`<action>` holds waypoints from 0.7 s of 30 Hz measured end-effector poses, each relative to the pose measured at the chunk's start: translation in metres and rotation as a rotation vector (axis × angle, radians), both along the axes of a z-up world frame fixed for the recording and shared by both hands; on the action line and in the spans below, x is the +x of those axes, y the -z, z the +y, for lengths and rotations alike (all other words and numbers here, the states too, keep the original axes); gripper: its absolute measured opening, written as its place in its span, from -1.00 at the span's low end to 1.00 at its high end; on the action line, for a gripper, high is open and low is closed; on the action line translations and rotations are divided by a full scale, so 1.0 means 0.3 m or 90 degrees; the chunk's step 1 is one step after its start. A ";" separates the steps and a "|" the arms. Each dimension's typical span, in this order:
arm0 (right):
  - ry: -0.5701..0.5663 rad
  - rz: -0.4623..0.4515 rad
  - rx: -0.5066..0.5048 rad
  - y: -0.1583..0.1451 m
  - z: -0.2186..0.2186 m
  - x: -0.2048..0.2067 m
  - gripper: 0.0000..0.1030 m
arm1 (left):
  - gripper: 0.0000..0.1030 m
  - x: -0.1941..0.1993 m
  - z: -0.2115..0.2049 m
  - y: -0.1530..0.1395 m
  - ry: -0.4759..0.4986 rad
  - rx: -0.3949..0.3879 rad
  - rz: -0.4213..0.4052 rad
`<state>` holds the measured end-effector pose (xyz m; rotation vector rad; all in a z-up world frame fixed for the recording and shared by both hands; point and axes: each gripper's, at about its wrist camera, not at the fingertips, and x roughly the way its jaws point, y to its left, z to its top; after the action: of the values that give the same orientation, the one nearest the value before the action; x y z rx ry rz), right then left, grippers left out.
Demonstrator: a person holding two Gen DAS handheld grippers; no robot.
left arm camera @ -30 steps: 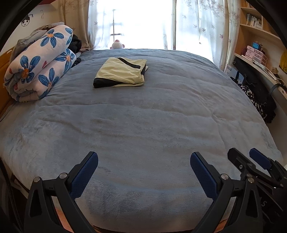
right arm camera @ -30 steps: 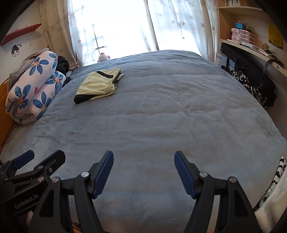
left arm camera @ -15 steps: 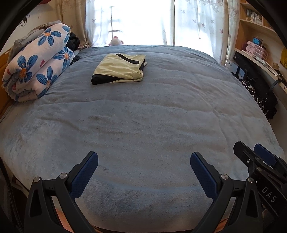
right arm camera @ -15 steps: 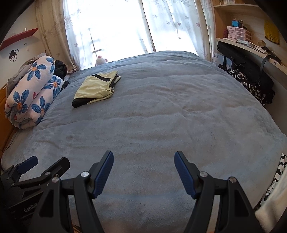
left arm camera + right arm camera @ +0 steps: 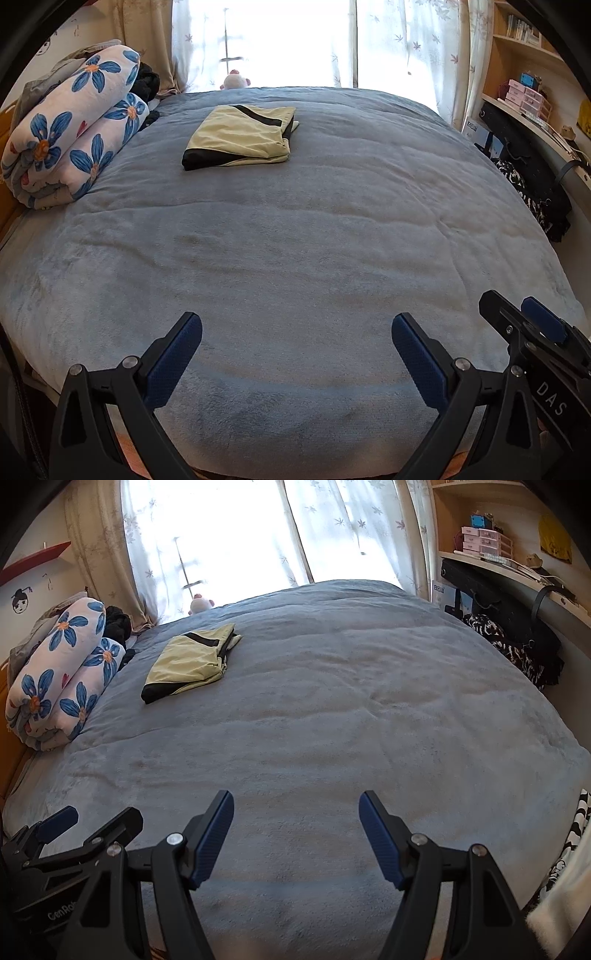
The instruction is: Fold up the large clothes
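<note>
Hovering left gripper [image 5: 297, 354]: jaws apart, empty, above blue blanket [image 5: 295, 240]
Right gripper [image 5: 296, 830]: jaws apart, empty
Folded yellow garment [image 5: 240, 136]: far side, beside floral quilt roll [image 5: 70, 136]

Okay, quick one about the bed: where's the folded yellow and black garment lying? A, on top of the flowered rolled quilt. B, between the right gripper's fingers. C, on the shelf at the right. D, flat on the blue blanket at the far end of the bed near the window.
D: the folded yellow and black garment lies flat on the blue blanket near the window, beside the flowered quilt, clear of both grippers.

Yellow-black garment [image 5: 239, 136], blue bedspread [image 5: 295, 240]
</note>
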<state>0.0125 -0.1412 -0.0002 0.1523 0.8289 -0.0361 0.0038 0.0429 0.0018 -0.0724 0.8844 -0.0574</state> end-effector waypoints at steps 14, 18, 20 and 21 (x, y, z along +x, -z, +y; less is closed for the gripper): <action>0.004 0.004 0.002 0.006 -0.008 0.005 0.37 | 0.98 0.013 0.000 0.005 0.003 0.000 0.005; 0.004 0.004 0.002 0.006 -0.006 0.005 0.37 | 0.98 0.020 -0.001 0.005 0.000 -0.006 0.009; 0.003 0.005 0.002 0.010 -0.010 0.007 0.37 | 0.98 0.023 -0.001 0.007 -0.001 -0.007 0.009; 0.003 0.005 0.002 0.011 -0.009 0.007 0.37 | 0.98 0.021 -0.001 0.008 -0.001 -0.006 0.009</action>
<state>0.0145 -0.1439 -0.0034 0.1569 0.8364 -0.0404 0.0101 0.0426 -0.0006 -0.0829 0.8988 -0.0595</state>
